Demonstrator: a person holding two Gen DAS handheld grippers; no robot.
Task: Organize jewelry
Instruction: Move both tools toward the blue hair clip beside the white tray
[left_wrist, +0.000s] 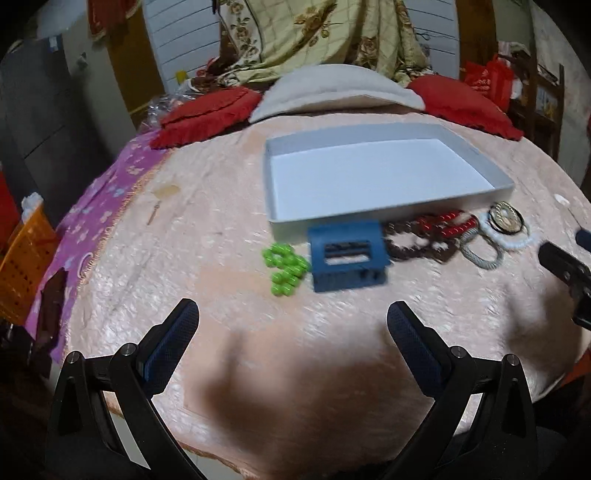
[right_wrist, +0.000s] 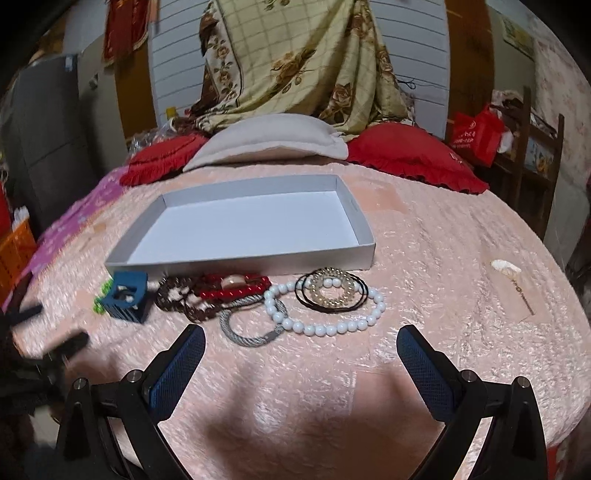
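A shallow white tray (left_wrist: 502, 186) (right_wrist: 240, 264) lies on the pink bedspread with nothing in it. Along its near edge sit a green bead bracelet (left_wrist: 285, 268), a blue slotted box (left_wrist: 347, 254) (right_wrist: 125, 297), a brown bead bracelet (right_wrist: 173, 295), a red bead bracelet (right_wrist: 236, 290), a grey rope bangle (right_wrist: 251, 325), a white pearl string (right_wrist: 325, 325) and a gold ring with black bands (right_wrist: 332, 291). My left gripper (left_wrist: 293, 317) hovers open short of the green beads. My right gripper (right_wrist: 301, 341) is open just short of the pearls.
Red cushions (right_wrist: 410, 157) and a beige pillow (right_wrist: 273, 138) lie beyond the tray. A small shell pendant (right_wrist: 508, 271) rests at the far right, a thin pin (left_wrist: 153, 214) at the left. An orange crate (left_wrist: 22, 266) stands off the bed's left side.
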